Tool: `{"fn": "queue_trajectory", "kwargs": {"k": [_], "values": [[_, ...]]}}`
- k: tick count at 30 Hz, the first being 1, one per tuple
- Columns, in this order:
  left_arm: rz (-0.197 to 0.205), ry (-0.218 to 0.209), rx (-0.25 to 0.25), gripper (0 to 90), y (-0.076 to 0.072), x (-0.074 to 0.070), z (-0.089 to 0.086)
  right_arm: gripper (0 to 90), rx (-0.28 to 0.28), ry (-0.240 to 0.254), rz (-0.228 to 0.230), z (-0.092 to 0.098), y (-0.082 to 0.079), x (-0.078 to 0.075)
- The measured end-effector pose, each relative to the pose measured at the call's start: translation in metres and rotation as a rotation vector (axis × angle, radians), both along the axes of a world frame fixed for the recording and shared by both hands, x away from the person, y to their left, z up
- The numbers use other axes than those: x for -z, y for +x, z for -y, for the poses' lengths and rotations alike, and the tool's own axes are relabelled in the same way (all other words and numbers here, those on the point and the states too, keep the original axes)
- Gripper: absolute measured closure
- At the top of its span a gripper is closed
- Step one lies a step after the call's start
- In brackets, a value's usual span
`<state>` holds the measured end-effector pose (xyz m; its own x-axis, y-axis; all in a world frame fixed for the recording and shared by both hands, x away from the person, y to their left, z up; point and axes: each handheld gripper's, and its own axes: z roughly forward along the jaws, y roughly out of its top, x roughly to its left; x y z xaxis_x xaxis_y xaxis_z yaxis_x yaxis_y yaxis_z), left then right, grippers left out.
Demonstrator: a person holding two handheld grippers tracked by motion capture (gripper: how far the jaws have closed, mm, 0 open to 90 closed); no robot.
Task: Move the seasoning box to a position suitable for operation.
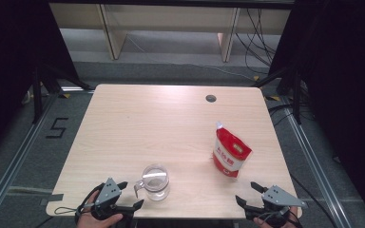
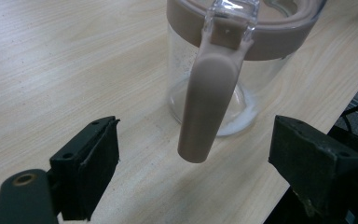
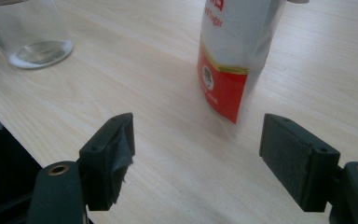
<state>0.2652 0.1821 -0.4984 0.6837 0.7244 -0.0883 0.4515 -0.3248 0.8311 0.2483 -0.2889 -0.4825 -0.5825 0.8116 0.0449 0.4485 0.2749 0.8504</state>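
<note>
A clear glass jar (image 1: 155,182) with a brownish lid ring and a hanging lid handle (image 2: 208,98) stands near the table's front edge. A little white residue lies on its bottom. My left gripper (image 1: 129,194) is open just left of the jar; in the left gripper view its jaws (image 2: 193,172) frame the handle without touching it. A red-and-white sugar pouch (image 1: 229,154) stands upright at the right. My right gripper (image 1: 246,192) is open at the front right corner, a short way in front of the pouch (image 3: 230,60). The jar's base (image 3: 30,35) appears at the upper left of the right gripper view.
The light wooden table (image 1: 171,123) has a small round cable hole (image 1: 211,98) near its far edge. Black curtains stand on both sides. Metal rails and cables run along the floor beyond the table.
</note>
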Motion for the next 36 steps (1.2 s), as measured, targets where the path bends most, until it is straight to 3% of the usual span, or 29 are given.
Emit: {"fn": "queue_trajectory", "kwargs": {"k": [3, 5, 7, 9, 16, 18, 20, 23, 25, 28, 29, 34, 36], "values": [[0.002, 0.002, 0.001, 15.5, 0.0, 0.0, 0.0, 27.3, -0.007, -0.017, 0.018, 0.001, 0.001, 0.0], [0.002, 0.014, 0.003, 15.5, 0.001, 0.0, -0.001, 27.3, -0.002, -0.003, 0.002, 0.0, 0.0, 0.0], [-0.004, -0.007, -0.011, 15.5, 0.0, 0.0, 0.0, 27.3, -0.009, -0.016, 0.023, 0.002, 0.002, 0.0], [-0.01, -0.011, -0.014, 15.5, 0.0, 0.0, 0.0, 27.3, 0.006, 0.003, -0.002, 0.0, -0.001, 0.0], [0.0, -0.024, -0.01, 17.8, 0.001, -0.001, 0.0, 27.3, -0.002, -0.007, 0.013, 0.001, 0.001, 0.0], [0.004, -0.007, -0.003, 19.0, 0.002, -0.002, -0.002, 27.3, -0.005, -0.006, 0.017, 0.001, 0.001, 0.0], [-0.016, -0.031, -0.022, 24.2, 0.0, -0.002, -0.001, 27.3, -0.007, -0.013, 0.018, 0.001, 0.002, 0.001], [0.001, -0.024, -0.008, 26.8, 0.002, -0.002, -0.001, 27.3, -0.009, -0.008, 0.017, 0.001, 0.002, 0.0], [0.022, -0.025, -0.003, 35.8, 0.002, -0.004, 0.001, 27.3, -0.012, -0.015, 0.016, 0.001, 0.002, 0.001], [0.041, -0.025, 0.0, 39.6, 0.0, -0.006, 0.001, 27.3, -0.012, -0.014, 0.015, 0.001, 0.002, 0.001], [0.055, -0.037, 0.003, 48.7, -0.001, -0.007, 0.0, 27.3, -0.016, -0.019, 0.022, 0.001, 0.002, 0.001], [0.086, -0.034, 0.017, 59.5, 0.0, -0.01, -0.002, 27.3, -0.009, -0.008, 0.0, 0.0, 0.001, 0.001], [0.086, -0.041, 0.035, 63.5, 0.0, -0.009, -0.001, 27.3, -0.026, -0.016, 0.017, 0.001, 0.003, 0.001]]}}
